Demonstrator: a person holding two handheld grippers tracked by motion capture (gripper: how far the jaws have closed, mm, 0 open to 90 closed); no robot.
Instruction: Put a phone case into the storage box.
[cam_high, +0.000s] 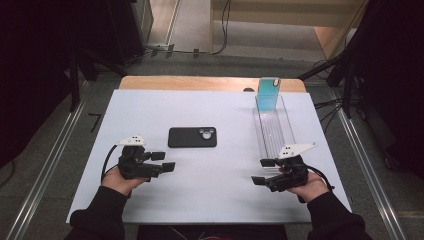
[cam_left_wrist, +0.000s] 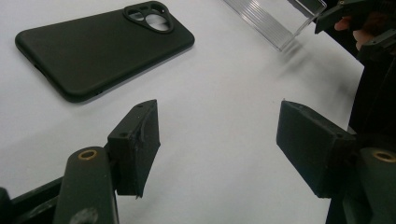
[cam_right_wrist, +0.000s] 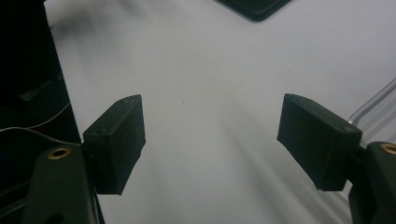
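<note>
In the high view, a flat black phone case with a round camera cut-out (cam_high: 192, 137) is lying face down on the white tabletop (cam_high: 210, 200), and it serves as the landmark here. The left gripper (cam_high: 165, 161) is hovering just nearer the person than the case and a little to its left, its jaws standing apart with nothing between them. The right gripper (cam_high: 264, 171) is sitting well to the right of the case, jaws likewise parted and empty. Beyond it, a long clear plastic rack (cam_high: 274, 131) is stretching away to the right of the case, with a teal translucent phone case (cam_high: 268, 93) standing upright at its far end.

In the left gripper view, the black case (cam_left_wrist: 102, 49) is lying ahead and to the left of the two spread jaws, apart from them, untouched; a corner of the clear rack (cam_left_wrist: 280, 21) is showing farther off.

In the right gripper view, the jaws are gaping over bare tabletop, with a dark corner, probably the black case (cam_right_wrist: 254, 7), at the top edge; the blur makes that uncertain. The clear rack's edge (cam_right_wrist: 378, 109) is just beside the right jaw.

As I judge it, the work is at the approach stage: the case is waiting to be picked up, presumably for the rack. The next move is calling for the left gripper to be travelling forward, straddling one long edge of the thin case and closing low enough to lift it off the tabletop.
</note>
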